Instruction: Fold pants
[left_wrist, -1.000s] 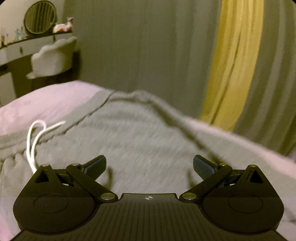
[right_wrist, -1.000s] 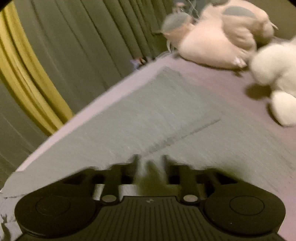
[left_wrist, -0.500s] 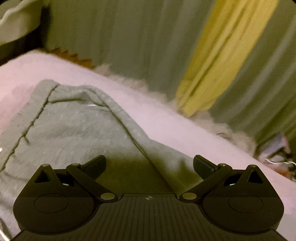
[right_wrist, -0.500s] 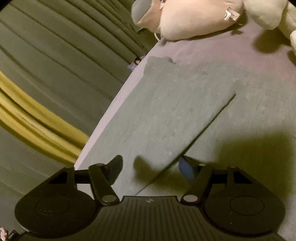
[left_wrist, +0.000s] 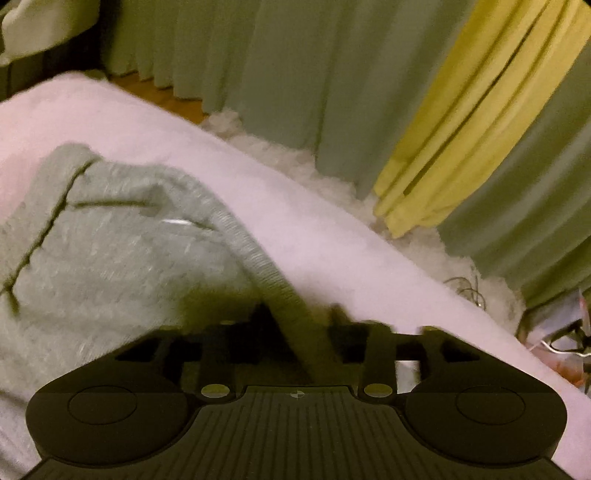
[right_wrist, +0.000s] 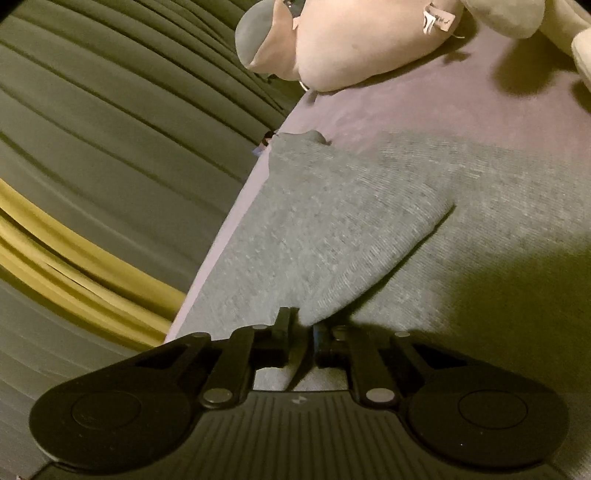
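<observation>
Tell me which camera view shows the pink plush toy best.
The right wrist view. The pink plush toy lies at the top of the frame on the pink bed cover, beyond the grey pants, its sewn tag visible. The left wrist view shows none of it, only pants, bed and curtains.

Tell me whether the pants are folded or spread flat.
Partly folded: one layer of the grey pants lies doubled over another, its edge pinched in the right hand-held gripper.

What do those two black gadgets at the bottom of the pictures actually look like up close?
Both are matte black plastic. The left gripper has a ribbed centre plate with a small round target mark, two rounded side lobes bearing circular insets, and linkage bars on pale metal pivots. The right gripper matches, with a blue pad on one fingertip. No cables or sleeves show.
</observation>
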